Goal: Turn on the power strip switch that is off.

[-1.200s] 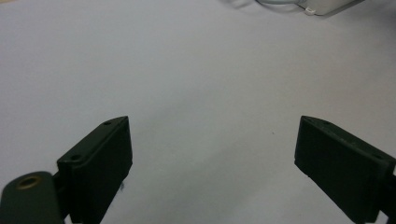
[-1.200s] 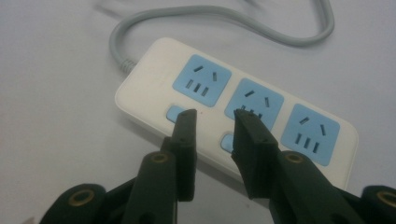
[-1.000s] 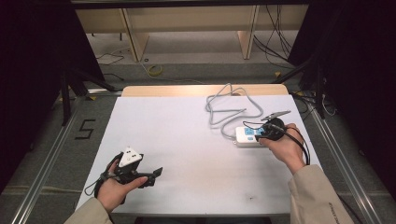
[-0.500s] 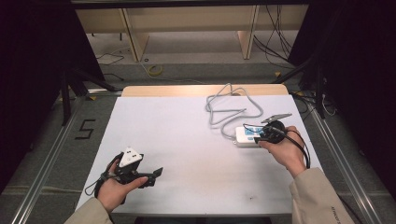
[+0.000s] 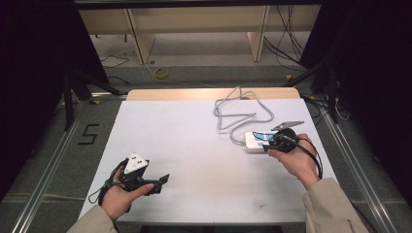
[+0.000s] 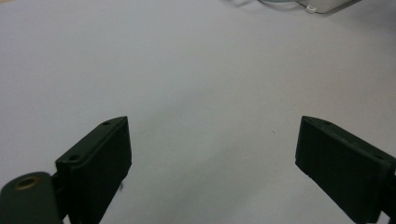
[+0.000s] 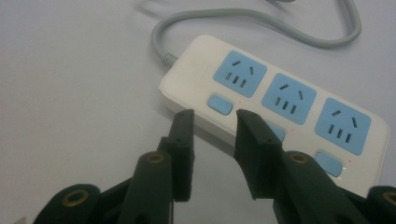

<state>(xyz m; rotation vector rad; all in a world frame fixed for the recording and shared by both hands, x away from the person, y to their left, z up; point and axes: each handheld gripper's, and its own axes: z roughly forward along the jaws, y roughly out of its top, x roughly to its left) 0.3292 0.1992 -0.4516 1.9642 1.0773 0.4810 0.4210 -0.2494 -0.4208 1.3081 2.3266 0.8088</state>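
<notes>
A white power strip [image 5: 253, 141] with three blue sockets and blue switch buttons [image 7: 280, 93] lies at the table's right, and its grey cable [image 5: 238, 114] loops toward the far edge. My right gripper [image 5: 266, 138] hovers over the strip's near long edge. In the right gripper view its jaws [image 7: 214, 114] stand a narrow gap apart beside the first switch button [image 7: 220, 103], with nothing between them. My left gripper [image 5: 158, 180] rests low at the front left, far from the strip. Its jaws [image 6: 212, 140] are wide apart over bare tabletop.
The white tabletop [image 5: 194, 136] has a wooden strip [image 5: 194, 93] along its far edge. Metal rails run down both sides of the table. Shelving legs and loose cables lie on the floor beyond. A "5" [image 5: 89, 134] is taped to the floor at left.
</notes>
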